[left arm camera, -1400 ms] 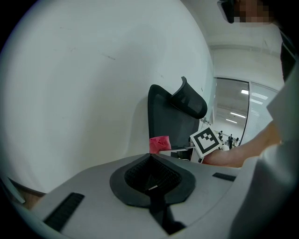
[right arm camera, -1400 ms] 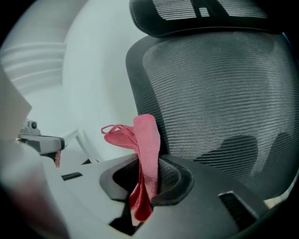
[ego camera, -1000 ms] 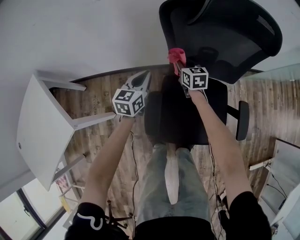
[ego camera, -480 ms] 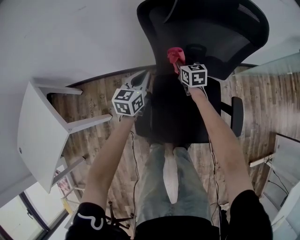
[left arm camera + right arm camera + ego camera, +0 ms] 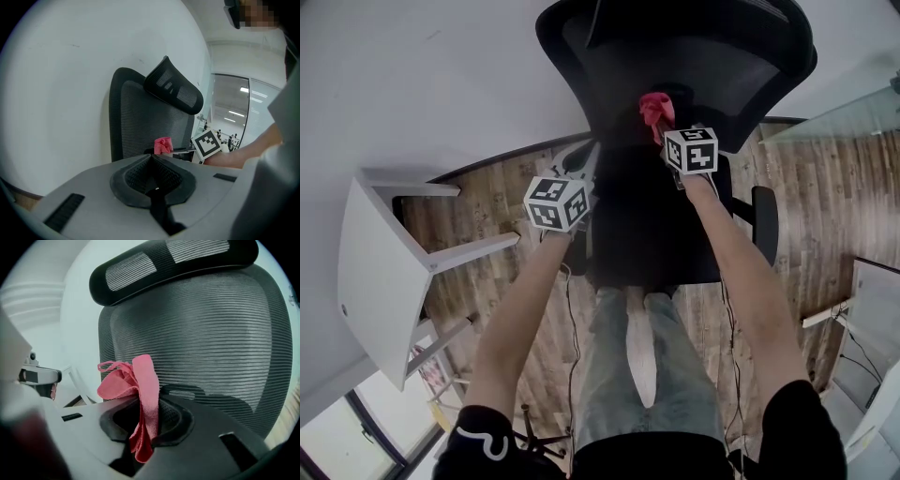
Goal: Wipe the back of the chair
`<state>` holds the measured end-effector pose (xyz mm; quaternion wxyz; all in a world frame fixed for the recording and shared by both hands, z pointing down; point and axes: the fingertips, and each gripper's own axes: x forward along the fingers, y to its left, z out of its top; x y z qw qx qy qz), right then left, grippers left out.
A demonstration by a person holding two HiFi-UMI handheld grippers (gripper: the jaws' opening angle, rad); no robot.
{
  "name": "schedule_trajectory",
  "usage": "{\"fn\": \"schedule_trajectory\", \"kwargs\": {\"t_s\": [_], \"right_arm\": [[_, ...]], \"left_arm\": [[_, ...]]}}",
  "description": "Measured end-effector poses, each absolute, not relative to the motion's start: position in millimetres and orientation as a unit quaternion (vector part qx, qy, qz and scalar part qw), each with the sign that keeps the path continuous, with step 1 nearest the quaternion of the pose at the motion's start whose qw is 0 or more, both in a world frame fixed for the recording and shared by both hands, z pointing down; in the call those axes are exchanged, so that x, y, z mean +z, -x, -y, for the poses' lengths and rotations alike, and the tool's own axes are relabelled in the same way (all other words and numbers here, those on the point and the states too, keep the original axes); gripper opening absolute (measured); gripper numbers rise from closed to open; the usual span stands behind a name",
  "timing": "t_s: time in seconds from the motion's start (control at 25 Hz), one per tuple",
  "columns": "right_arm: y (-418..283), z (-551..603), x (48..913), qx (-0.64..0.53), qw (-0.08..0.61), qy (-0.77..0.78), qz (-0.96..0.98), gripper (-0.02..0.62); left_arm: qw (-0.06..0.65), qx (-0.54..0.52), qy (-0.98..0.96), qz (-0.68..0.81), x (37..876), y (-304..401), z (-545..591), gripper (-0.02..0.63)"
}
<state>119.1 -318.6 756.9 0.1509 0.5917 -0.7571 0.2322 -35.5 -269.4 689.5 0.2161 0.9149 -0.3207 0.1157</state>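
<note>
Clamping a bunched pink cloth [image 5: 136,380] between its jaws, the right gripper [image 5: 149,405] points at the lower part of the office chair's black mesh backrest [image 5: 211,333]. The cloth stands in front of the mesh, below the headrest [image 5: 168,263]; contact with the mesh cannot be confirmed. Loose folds rise above the jaws and one strip hangs down between them. Left gripper [image 5: 152,159]: jaws together, nothing held, positioned at the left edge of the seat [image 5: 647,225], apart from the backrest. The chair stands on a wooden floor [image 5: 487,206] near a white wall [image 5: 441,75]. A white table [image 5: 370,272] sits to the person's left.
</note>
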Motion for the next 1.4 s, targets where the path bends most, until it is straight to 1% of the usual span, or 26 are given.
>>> {"fn": "schedule_trajectory", "kwargs": {"t_s": [0.36, 0.88, 1.16, 1.4], "right_arm": [[-188.2, 299.5, 759.6, 0.251, 0.133, -0.628, 0.724, 0.078], [-289.0, 265.7, 756.6, 0.252, 0.131, -0.667, 0.688, 0.078], [-347.9, 239.9, 761.5, 0.265, 0.113, -0.692, 0.662, 0.078], [-380.2, 225.1, 767.3, 0.275, 0.106, -0.706, 0.644, 0.077]], "left_arm": [[0.214, 0.12, -0.917, 0.313, 690.0, -3.1, 258.2, 0.023], [0.211, 0.124, -0.923, 0.297, 691.1, -61.8, 239.0, 0.023], [0.206, 0.131, -0.928, 0.282, 692.2, -92.7, 225.6, 0.023], [0.205, 0.132, -0.932, 0.27, 692.4, -116.6, 224.2, 0.023]]}}
